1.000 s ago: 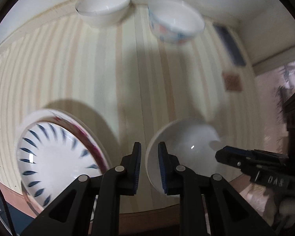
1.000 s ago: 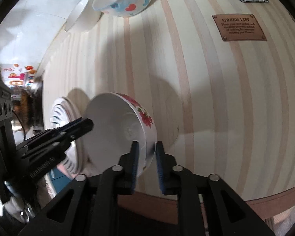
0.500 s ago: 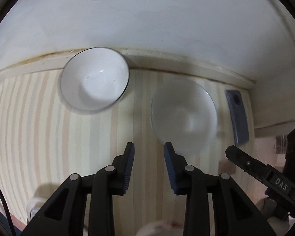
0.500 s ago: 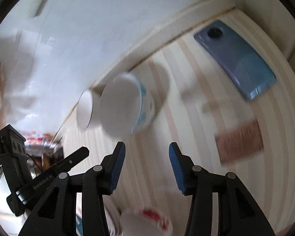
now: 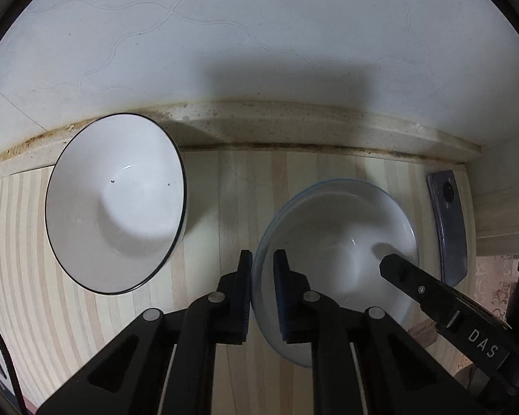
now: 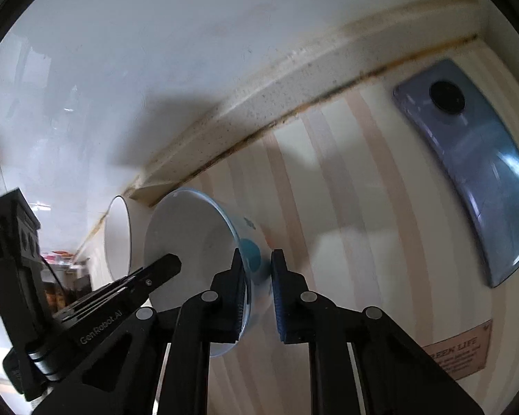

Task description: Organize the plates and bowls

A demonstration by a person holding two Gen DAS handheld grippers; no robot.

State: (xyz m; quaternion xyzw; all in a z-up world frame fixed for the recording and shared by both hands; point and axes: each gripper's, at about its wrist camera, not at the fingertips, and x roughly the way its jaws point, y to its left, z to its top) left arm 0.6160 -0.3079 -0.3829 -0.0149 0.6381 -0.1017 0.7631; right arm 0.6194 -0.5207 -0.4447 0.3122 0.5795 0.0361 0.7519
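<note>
A blue-rimmed bowl (image 5: pixel 342 242) with blue and red spots on its outside stands on the striped counter near the back wall. My left gripper (image 5: pixel 262 269) straddles its left rim, jaws narrowly apart. My right gripper (image 6: pixel 257 269) straddles the same bowl (image 6: pixel 193 242) at its right rim, one finger inside, one outside. The right gripper's finger (image 5: pixel 432 294) shows in the left wrist view. A white bowl with a dark rim (image 5: pixel 116 204) stands to the left; it also shows in the right wrist view (image 6: pixel 117 238).
A blue-grey phone (image 5: pixel 448 231) lies face down at the right, close to the bowl, and shows in the right wrist view (image 6: pixel 474 173). A brown label (image 6: pixel 458 356) is on the counter. The back ledge (image 5: pixel 259 124) and wall are just behind the bowls.
Both grippers let go of the flowered bowl near the front, moved to the back of the counter, and have closed in around opposite rims of the blue-rimmed bowl.
</note>
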